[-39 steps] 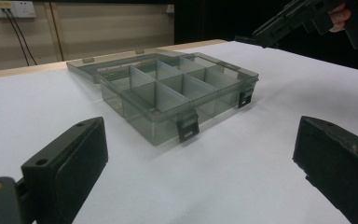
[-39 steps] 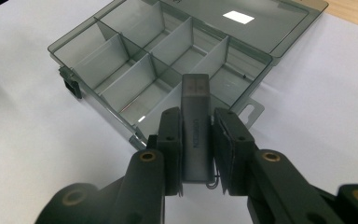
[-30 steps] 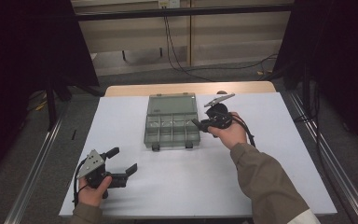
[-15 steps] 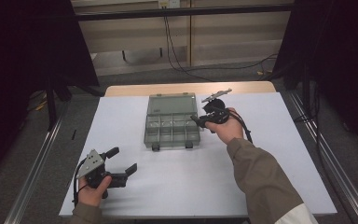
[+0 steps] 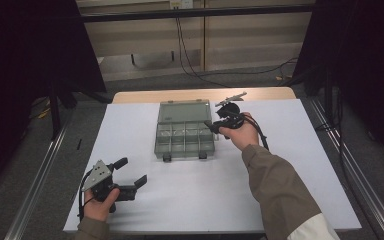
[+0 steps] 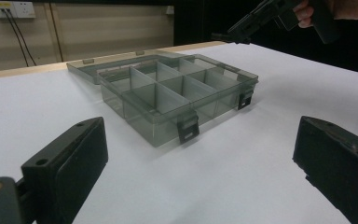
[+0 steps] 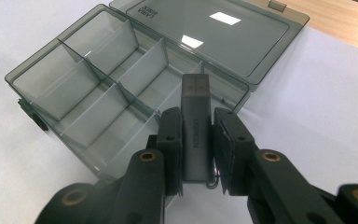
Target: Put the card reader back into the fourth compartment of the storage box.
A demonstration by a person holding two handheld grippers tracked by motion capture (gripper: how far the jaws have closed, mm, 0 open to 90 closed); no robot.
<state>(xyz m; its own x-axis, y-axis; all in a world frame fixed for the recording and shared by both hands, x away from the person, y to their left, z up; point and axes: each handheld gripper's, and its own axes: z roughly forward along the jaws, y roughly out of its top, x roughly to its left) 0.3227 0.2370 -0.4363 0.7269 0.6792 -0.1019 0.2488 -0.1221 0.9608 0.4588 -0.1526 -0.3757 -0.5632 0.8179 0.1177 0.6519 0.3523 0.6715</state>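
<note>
Dim all round in the high view, black curtains swallowing both sides, only the white desk [image 5: 290,165] catching soft overhead light. Faint, diffuse shadows under the grey compartment box [image 5: 184,131]. Two bright rectangular glare patches on the box's open lid in the right gripper view, ceiling lights mirrored there. Sharp on the box, soft and blurred on the black tongs nearest the lens in both gripper views. Slight wide-angle stretch toward the corners, away from the box. Muted colour, mild grain throughout.
</note>
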